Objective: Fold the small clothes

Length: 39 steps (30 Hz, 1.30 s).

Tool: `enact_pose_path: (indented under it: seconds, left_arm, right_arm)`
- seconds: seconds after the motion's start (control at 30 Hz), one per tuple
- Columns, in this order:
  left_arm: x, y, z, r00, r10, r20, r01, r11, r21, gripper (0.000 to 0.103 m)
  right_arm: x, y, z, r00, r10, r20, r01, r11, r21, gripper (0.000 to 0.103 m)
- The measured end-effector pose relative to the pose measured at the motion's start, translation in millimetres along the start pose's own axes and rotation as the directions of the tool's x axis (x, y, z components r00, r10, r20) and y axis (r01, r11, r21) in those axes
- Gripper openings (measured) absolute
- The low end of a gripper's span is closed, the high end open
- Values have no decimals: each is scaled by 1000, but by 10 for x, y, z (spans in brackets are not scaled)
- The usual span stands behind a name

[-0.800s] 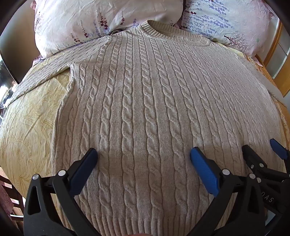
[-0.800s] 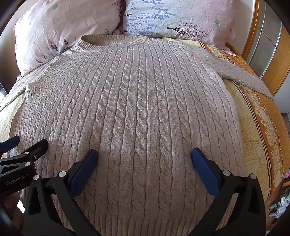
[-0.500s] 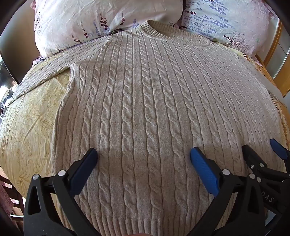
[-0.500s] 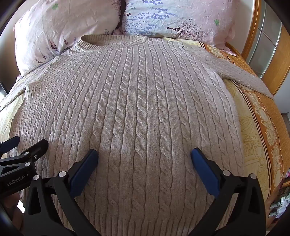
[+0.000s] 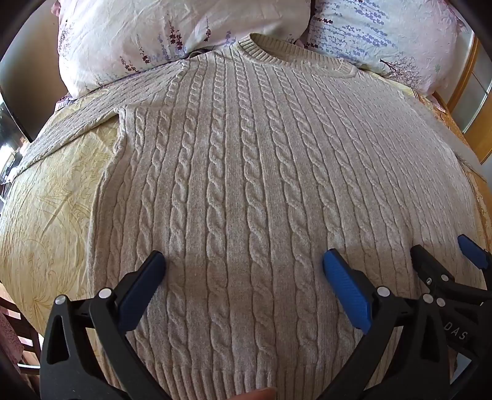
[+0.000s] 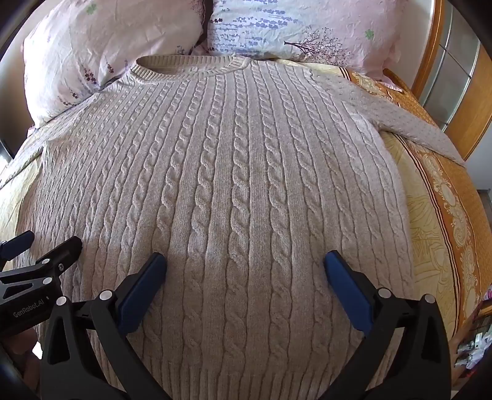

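Nothing has moved; both grippers, left and right, stay wide and empty low in the frame, ready to grab; sweater lies flat mid-frame, so folding is easy.

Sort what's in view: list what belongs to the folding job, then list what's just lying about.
Part of the job:
- cable-knit sweater, spread flat on the bed
- left gripper, jaws open, holding nothing
- right gripper, jaws open, holding nothing

Just lying about:
- floral pillows behind the collar
- yellow bedspread under the sweater
- wooden bed frame
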<state>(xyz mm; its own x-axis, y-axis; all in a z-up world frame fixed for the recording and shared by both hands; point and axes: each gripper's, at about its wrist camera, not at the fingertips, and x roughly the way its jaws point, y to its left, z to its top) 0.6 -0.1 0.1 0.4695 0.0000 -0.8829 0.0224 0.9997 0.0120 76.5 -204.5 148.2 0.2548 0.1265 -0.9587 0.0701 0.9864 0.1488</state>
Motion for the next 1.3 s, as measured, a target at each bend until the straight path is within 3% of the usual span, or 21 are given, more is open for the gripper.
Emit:
enact_pose_path:
  seconds: [0.4, 0.63, 0.7, 0.87, 0.97, 1.03, 1.1, 1.17, 1.23, 1.3]
  left_arm:
    - [19, -7, 49, 1000, -3, -18, 3, 1000, 6, 101]
    - [18, -11, 67, 1000, -4, -4, 4, 1000, 13, 101]
    - [40, 24, 142, 1000, -20, -6, 20, 1000, 7, 101]
    - [42, 127, 363, 998, -51, 38, 52, 998, -22, 101]
    - [75, 152, 502, 995, -62, 81, 62, 998, -2, 101]
    - [134, 168, 576, 995, -42, 92, 43, 999, -3, 101]
    - [188, 188, 628, 994, -30, 106, 31, 1000, -4, 101]
    - [234, 206, 656, 993, -27, 113, 28, 1000, -5, 101]
    - [269, 221, 664, 992, -40, 117, 41, 999, -6, 101]
    - [293, 224, 667, 991, -59, 117, 61, 998, -7, 101]
  right_arm:
    - [32, 34, 56, 999, 33, -10, -34, 998, -56, 102]
    - [8, -36, 59, 990, 137, 32, -131, 981, -140, 102]
    - [-6, -198, 112, 983, 182, 41, -177, 979, -100, 102]
    - [9, -1115, 326, 967, 193, 169, -222, 959, 177, 99]
    - [117, -1780, 474, 963, 140, 231, -217, 912, 347, 82]
    - [239, -2193, 565, 970, 99, 221, -193, 865, 463, 70]
    - [403, -2561, 598, 976, 90, 197, -189, 797, 573, 54]
    - [554, -2848, 589, 975, 115, 188, -212, 720, 660, 45]
    - [667, -3055, 553, 973, 131, 192, -230, 655, 720, 42]
    - [761, -3169, 541, 976, 120, 181, -216, 626, 750, 41]
